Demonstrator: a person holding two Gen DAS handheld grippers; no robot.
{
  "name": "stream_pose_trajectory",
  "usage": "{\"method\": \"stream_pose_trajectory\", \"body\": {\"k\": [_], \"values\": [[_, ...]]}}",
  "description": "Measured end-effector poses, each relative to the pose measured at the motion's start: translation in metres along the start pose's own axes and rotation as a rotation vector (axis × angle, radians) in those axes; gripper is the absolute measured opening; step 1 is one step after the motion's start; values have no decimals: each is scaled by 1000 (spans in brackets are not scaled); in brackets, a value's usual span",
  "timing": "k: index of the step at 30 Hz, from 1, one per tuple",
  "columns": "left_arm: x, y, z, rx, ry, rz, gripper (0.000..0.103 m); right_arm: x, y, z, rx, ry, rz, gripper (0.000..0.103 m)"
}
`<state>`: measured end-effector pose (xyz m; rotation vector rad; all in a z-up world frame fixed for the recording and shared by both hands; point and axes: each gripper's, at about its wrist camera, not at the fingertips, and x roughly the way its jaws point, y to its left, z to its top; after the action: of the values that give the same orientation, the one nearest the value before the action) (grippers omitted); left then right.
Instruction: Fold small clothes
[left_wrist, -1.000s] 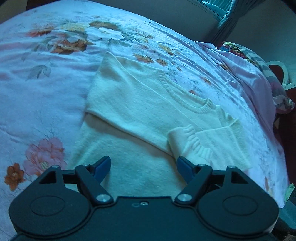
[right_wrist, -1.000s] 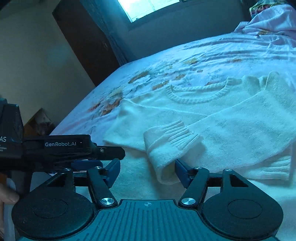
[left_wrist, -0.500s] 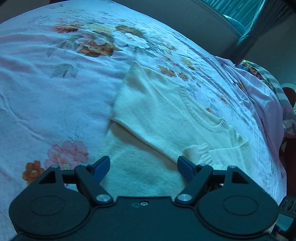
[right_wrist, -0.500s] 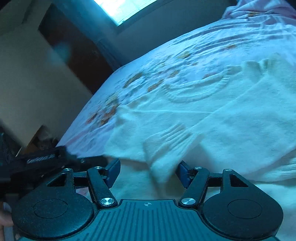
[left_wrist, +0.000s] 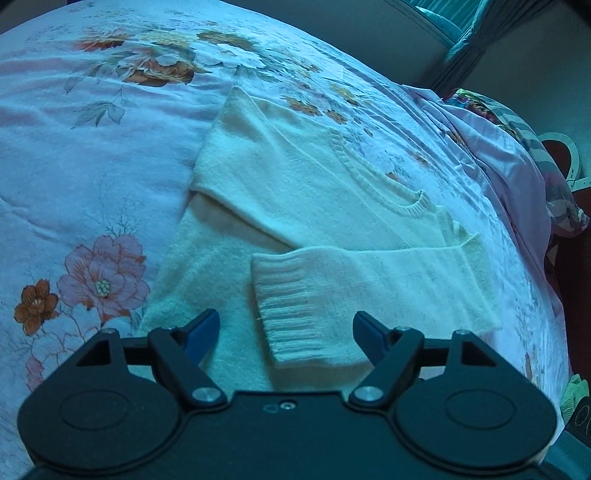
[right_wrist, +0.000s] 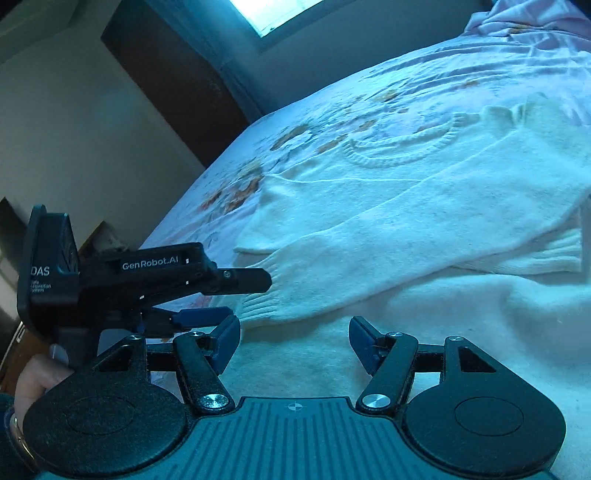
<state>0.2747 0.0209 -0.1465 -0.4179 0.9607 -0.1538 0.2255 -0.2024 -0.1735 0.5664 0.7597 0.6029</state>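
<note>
1. Left wrist view: the cream sweater (left_wrist: 295, 192) lies flat on the floral bedspread (left_wrist: 92, 155), neckline (left_wrist: 373, 184) pointing away from the camera. One sleeve (left_wrist: 369, 280) is folded across the body, its long axis running side to side, and its ribbed cuff (left_wrist: 295, 314) ends right in front of the left gripper (left_wrist: 286, 330). The jaws stand wide apart with nothing in them; the cuff sits between the two blue tips and just ahead of them, closer to the right-hand one.

2. Right wrist view: the right gripper (right_wrist: 293, 341) has its jaws spread wide too, empty, hovering over the lower body of the sweater (right_wrist: 424, 177). The same sleeve (right_wrist: 406, 236) runs diagonally from upper right down to lower left, and its cuff (right_wrist: 266, 299) lies ahead and to the left of the jaws. The left gripper (right_wrist: 221, 295) shows from the side there, its tip right at the cuff; whether it touches the knit is hard to tell. A second ribbed edge peeks out from under the sleeve at far right.

3. Judgement call: both sleeves look tucked in, so the bottom-to-top fold is probably next. For anything involving that cuff, the left hand is clearly the nearer one.
</note>
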Motion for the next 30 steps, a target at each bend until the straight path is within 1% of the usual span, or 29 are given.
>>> {"method": "stream_pose_trajectory", "body": {"k": [1, 3, 4, 5, 6, 8, 9, 12, 14, 16, 17, 18, 20, 21, 22, 24, 25, 26, 27, 30], "values": [[1, -1, -1, 10, -4, 5, 65, -3, -2, -1, 12, -7, -4, 65], [4, -5, -1, 37, -10, 19, 41, -6, -4, -1, 24, -18, -11, 65], [6, -6, -1, 46, -13, 28, 35, -7, -5, -1, 30, -24, -17, 65], [7, -9, -2, 59, -17, 34, 21, -8, -6, -1, 35, -30, -21, 65], [8, -11, -4, 65, -20, 40, 10, -9, -8, -2, 43, -35, -21, 65], [6, -14, -6, 59, -34, 33, 5, -11, -8, -1, 57, -46, -24, 65], [4, -18, -8, 66, -56, 33, 3, -11, -8, -1, 62, -48, -26, 65], [-13, -23, -5, 58, -141, 25, 3, -14, -10, 1, 67, -70, -38, 65], [-28, -19, 3, 46, -206, 27, 3, -15, -11, 4, 64, -79, -41, 65], [-36, -8, 10, 37, -236, 50, 3, -16, -11, 6, 62, -83, -43, 65], [-35, -1, 12, 27, -232, 68, 2, -16, -12, 6, 61, -86, -44, 65], [-30, 6, 11, 21, -210, 82, 2, -15, -13, 6, 62, -84, -46, 65], [-8, 16, 7, 38, -112, 79, 2, -11, -15, 5, 70, -79, -56, 65], [0, 17, 4, 59, -95, 96, 3, -9, -15, 4, 74, -74, -59, 65], [4, 17, 0, 85, -97, 106, 5, -9, -15, 3, 76, -71, -60, 65], [4, 20, 2, 68, -92, 106, 9, -8, -13, 5, 59, -68, -67, 65], [-1, 22, 5, 41, -90, 108, 13, -9, -11, 7, 39, -71, -72, 65], [-6, 23, 6, 32, -100, 119, 23, -10, -10, 10, 14, -79, -86, 65], [-13, 23, 7, 40, -124, 140, 28, -12, -9, 13, -11, -90, -110, 65], [-32, 22, 6, 82, -175, 171, 31, -12, -17, 29, -48, -125, -209, 65]]}}
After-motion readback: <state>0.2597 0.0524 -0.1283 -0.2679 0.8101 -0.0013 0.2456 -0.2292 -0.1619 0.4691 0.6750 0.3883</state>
